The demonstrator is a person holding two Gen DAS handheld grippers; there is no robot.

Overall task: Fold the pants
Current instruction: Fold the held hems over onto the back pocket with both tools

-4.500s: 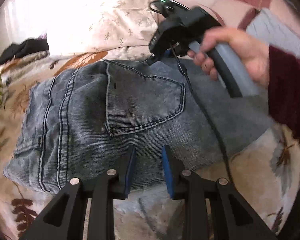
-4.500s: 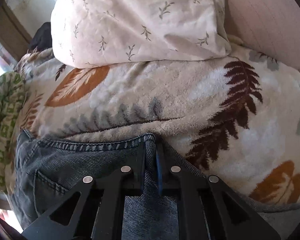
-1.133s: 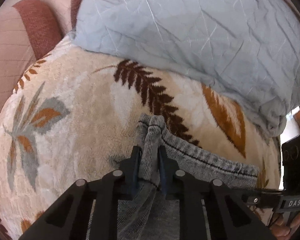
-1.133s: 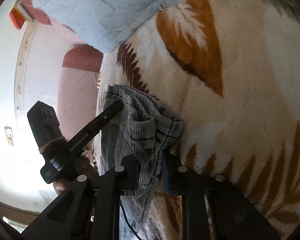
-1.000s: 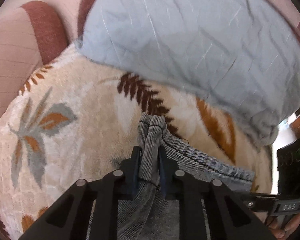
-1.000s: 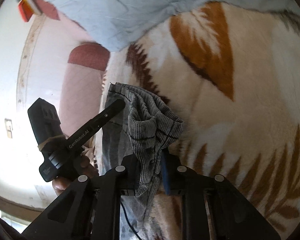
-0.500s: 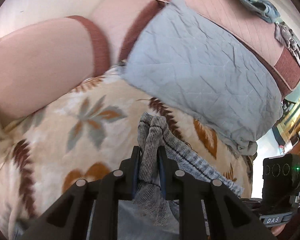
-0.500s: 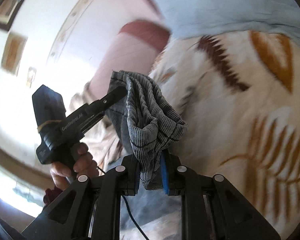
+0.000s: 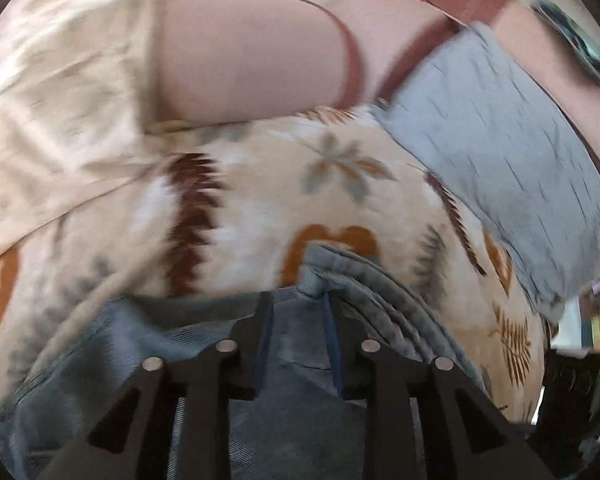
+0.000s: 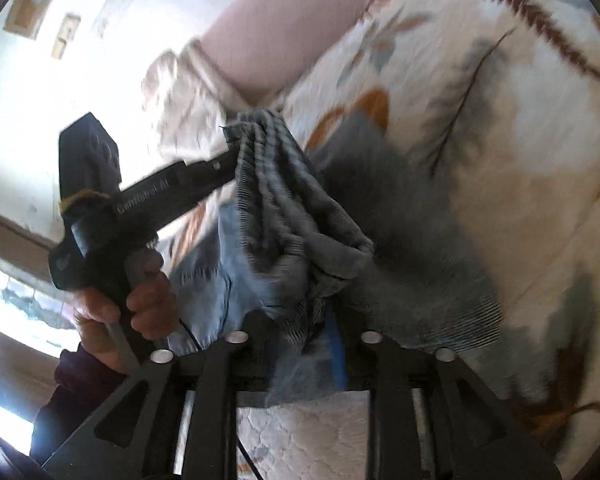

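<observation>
Right wrist view: right claw (image 10: 296, 334) and left claw (image 9: 298, 314), both just spreading around bunched pants (image 10: 284, 216); released hems may slump crooked over the bed blanket (image 10: 500, 152).

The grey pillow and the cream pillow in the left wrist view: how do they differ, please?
The grey pillow is plain and quilted; the cream pillow bears a faint print. The grey pillow lies at the picture's right, the cream pillow at its left. Both rest on the leaf-print blanket by the pink headboard.

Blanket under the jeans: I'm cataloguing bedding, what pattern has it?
Cream blanket with brown, orange and grey leaf prints; clearest in the left wrist view.
</observation>
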